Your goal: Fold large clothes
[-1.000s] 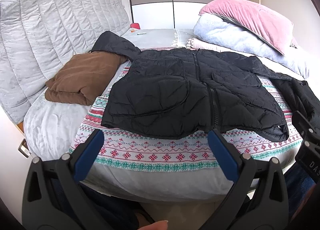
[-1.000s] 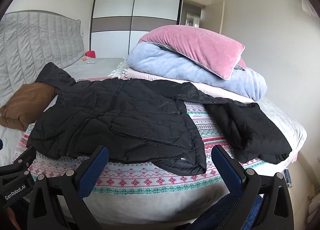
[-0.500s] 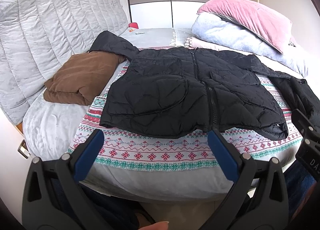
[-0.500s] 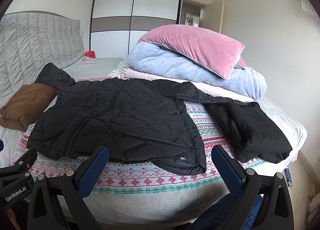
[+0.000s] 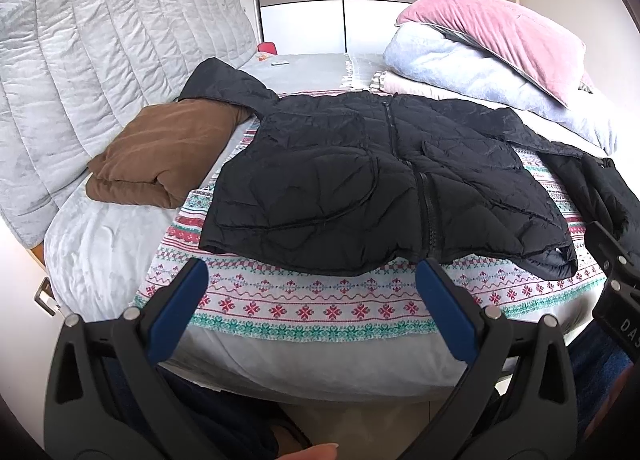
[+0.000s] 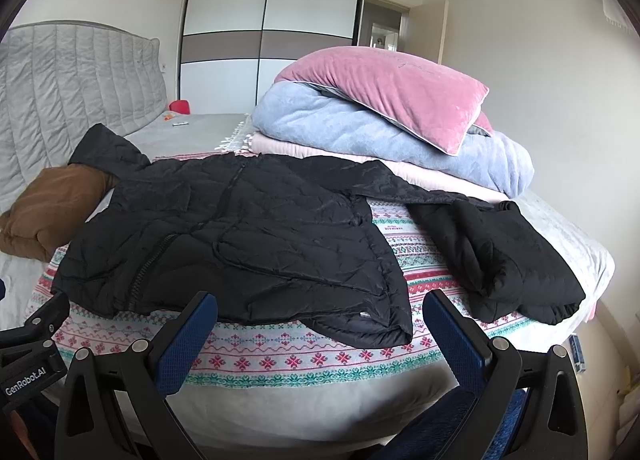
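Nearest, the left gripper (image 5: 308,284) and right gripper (image 6: 320,318) hang wide and empty before the bed (image 5: 320,364). Beyond, the black jacket (image 5: 380,188) lies flat on the patterned blanket (image 5: 280,308); its right sleeve (image 6: 500,256) overhangs and, pinched thinly, the slick quilting may slip.

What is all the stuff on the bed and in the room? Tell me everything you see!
jacket: 1, black, spread flat on the patterned blanket, one sleeve on the brown bundle
patterned blanket: 1, white, red and green, under the jacket
brown bundle: 1, folded, near the headboard
headboard: 1, grey, quilted
pink pillow: 1, atop the stack
blue blanket: 1, under the pillow
wardrobe: 1, white and grey, far wall
left tongs: 1, black and blue, open
right tongs: 1, black and blue, open
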Available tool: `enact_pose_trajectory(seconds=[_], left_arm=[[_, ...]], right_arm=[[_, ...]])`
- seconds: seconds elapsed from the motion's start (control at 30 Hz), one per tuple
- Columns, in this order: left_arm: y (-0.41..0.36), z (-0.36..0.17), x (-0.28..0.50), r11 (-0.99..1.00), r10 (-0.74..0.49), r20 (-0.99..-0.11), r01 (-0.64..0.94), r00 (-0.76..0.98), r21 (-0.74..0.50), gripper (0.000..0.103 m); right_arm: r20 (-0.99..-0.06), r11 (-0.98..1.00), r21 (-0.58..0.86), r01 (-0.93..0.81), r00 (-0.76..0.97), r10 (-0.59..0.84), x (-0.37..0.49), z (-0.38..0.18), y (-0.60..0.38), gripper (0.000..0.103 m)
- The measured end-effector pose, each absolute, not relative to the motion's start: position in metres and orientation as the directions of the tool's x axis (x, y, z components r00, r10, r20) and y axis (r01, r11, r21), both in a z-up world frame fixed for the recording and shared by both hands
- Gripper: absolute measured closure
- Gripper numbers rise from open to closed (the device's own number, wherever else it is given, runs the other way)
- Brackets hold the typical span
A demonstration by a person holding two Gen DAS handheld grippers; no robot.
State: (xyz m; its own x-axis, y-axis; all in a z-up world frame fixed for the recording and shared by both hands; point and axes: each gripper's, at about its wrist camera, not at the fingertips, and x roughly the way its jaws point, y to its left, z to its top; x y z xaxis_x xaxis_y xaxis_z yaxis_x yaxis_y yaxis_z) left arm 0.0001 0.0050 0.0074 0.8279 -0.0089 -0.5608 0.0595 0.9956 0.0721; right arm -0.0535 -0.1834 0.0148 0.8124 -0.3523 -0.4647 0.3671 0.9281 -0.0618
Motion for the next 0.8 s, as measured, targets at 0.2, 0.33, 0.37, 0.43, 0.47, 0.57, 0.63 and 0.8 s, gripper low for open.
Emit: enact_pose_trajectory(seconds=[0.2,0.33,0.37,0.43,0.47,0.57,0.63,0.8], left_arm=[[0.007,0.005,0.002,0.996,-0.014,-0.581,0.063,0.814,0.065,0.000],[0.005,0.001,0.004,0.988,0.031,-0.615,0.070,0.788,0.139,0.000],[0.006,0.001,0.005,0.988,0.025,-0.613,0.073,0.790,0.135,0.000],[0.013,-0.003,0.014,0.987,0.016,-0.626,0.086,0.780,0.133,0.000],[0.021,-0.006,0.023,0.989,0.010,-0.647,0.088,0.762,0.119,0.000],[0.056,-0.021,0.049,0.994,0.021,-0.701,0.057,0.713,0.088,0.000],[0.079,-0.038,0.066,0.998,0.034,-0.724,0.020,0.689,0.066,0.000],[0.100,-0.067,0.084,0.977,0.147,-0.761,0.026,0.632,0.211,0.000]], right_arm=[[-0.471,0.926,-0.064,0.371,0.807,-0.356,-0.051,0.012,-0.185,0.000],[-0.471,0.927,-0.066,0.369,0.807,-0.355,-0.050,0.008,-0.185,0.000],[-0.468,0.929,-0.070,0.363,0.811,-0.352,-0.049,0.006,-0.185,0.000],[-0.469,0.944,-0.074,0.323,0.824,-0.319,-0.043,-0.003,-0.196,0.000],[-0.487,0.949,-0.065,0.309,0.820,-0.301,-0.039,-0.008,-0.205,0.000],[-0.574,0.934,0.060,0.351,0.778,-0.255,-0.030,-0.033,-0.266,0.000],[-0.600,0.901,0.118,0.417,0.753,-0.270,-0.033,-0.048,-0.307,0.000],[-0.654,0.905,-0.034,0.425,0.675,-0.342,-0.024,-0.075,-0.328,0.000]])
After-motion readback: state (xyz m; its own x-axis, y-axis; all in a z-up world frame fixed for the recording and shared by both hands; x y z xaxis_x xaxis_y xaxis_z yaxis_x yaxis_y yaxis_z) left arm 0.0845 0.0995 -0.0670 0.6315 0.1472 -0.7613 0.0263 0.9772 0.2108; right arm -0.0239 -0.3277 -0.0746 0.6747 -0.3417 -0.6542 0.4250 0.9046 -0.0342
